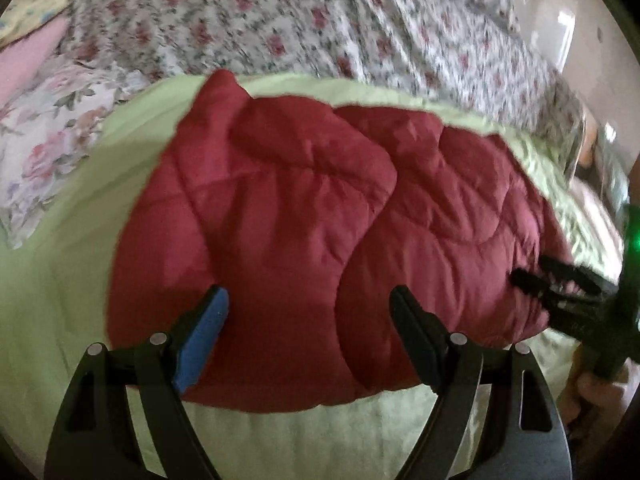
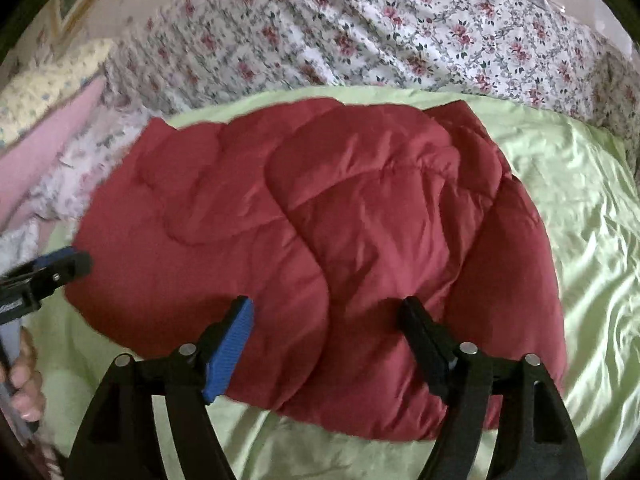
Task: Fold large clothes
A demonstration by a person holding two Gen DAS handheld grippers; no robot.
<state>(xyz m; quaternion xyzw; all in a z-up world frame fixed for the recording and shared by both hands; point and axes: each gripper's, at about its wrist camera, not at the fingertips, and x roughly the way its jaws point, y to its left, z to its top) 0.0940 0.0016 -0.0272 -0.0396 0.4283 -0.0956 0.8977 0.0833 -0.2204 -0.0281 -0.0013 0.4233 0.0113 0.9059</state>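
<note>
A dark red quilted jacket [image 1: 304, 208] lies folded into a thick bundle on a pale green satin sheet [image 1: 52, 280]. In the left wrist view my left gripper [image 1: 308, 294] hovers over the jacket's near edge, jaws wide apart, nothing pinched. My right gripper [image 1: 530, 269] shows at the jacket's right end. In the right wrist view the jacket [image 2: 360, 220] fills the middle and my right gripper [image 2: 326, 304] stands open above its near edge, pads off the cloth. My left gripper [image 2: 76, 264] pokes in at the jacket's left end.
A floral bedcover [image 2: 360, 32] lies bunched behind the green sheet [image 2: 580, 220]. Pink and yellow pillows [image 2: 48, 92] sit at the far left. A person's hand [image 2: 24, 380] holds the left tool. The green sheet is bare to the right of the jacket.
</note>
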